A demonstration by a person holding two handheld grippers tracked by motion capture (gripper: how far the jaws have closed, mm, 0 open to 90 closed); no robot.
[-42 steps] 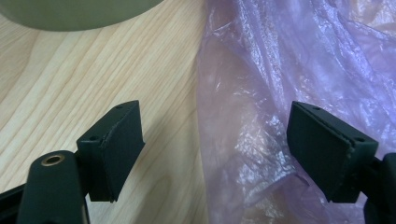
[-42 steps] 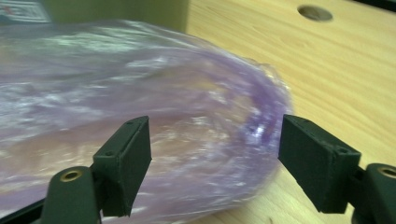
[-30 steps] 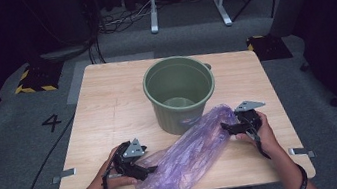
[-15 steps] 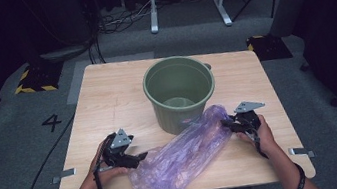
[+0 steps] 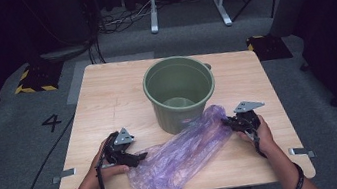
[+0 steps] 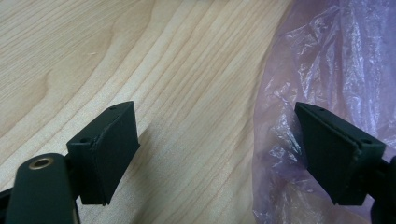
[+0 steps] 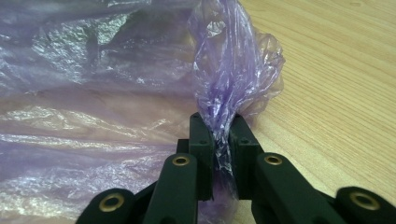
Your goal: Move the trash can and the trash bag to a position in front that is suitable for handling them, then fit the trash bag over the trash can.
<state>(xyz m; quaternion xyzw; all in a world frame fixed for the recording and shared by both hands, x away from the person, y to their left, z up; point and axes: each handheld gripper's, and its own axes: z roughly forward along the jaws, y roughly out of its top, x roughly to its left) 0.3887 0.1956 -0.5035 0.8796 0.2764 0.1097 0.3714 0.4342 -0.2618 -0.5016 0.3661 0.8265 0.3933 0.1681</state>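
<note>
Looking down from the high view, we hold a purple bag (image 5: pixel 185 150) stretched between both grippers, lying slantwise on the wood table (image 5: pixel 106 98). Right gripper (image 5: pixel 229 123) sits at the bag's far, bunched end; left gripper (image 5: pixel 138 156) points at the near, wider end, which hangs over the table edge toward us. Green bucket (image 5: pixel 179 90) stands just beyond the bag, between the grippers, touching or nearly touching the film. We judge the job as lining the bucket: bag is laid out, not yet opened, nothing over the rim. Most of the work is left.

Left gripper view: jaws spread wide, nothing between them but bare tabletop (image 6: pixel 163 70). Bag (image 6: pixel 336 65) edge lies under the right-hand jaw, thin crinkled film, see-through, glossy creases. Grab on this end not yet made.

Right gripper view: right gripper (image 7: pixel 219 140) jaws pressed together, pinching a twisted wad of bag (image 7: pixel 229 70). Film fans out beyond and to the left of the jaws, wrinkled, shiny, limp. Wood grain (image 7: pixel 336 84) pale, smooth, to the right of the jaws.
</note>
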